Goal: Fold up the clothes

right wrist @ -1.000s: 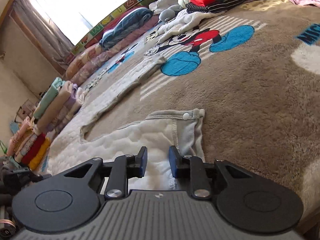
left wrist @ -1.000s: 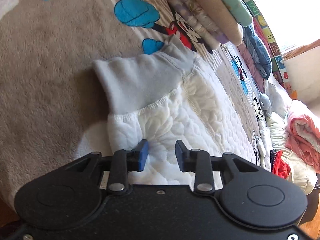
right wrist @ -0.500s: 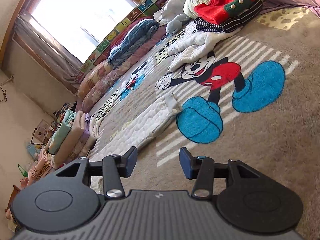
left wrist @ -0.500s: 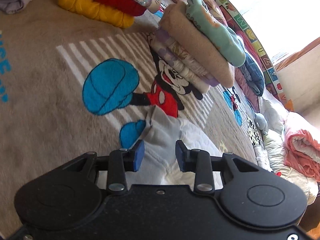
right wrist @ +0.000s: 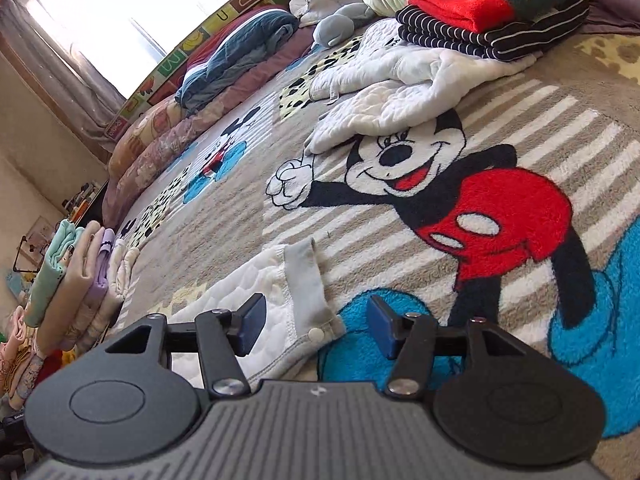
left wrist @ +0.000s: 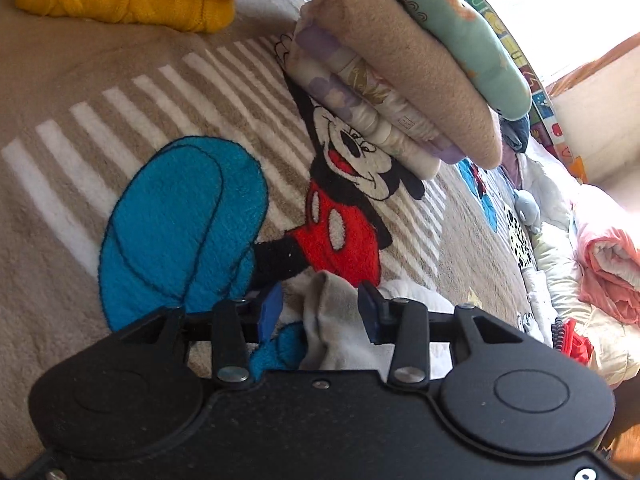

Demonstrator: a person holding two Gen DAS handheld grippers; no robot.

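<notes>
Both grippers hover low over the beige cartoon-print plush blanket [right wrist: 400, 240], jaws spread. The white quilted garment with grey trim [right wrist: 280, 304] lies bunched between the left gripper [left wrist: 320, 312] fingers, apparently unpinched, and between the right gripper [right wrist: 316, 322] fingers.

We see our left gripper [left wrist: 320, 310] low over the blanket [left wrist: 60, 80], its jaws apart with a bunched grey-white garment [left wrist: 332, 320] between them. Ahead, a stack of folded clothes [left wrist: 420, 72] lies on the blanket, a yellow knit [left wrist: 120, 4] beside it.
</notes>
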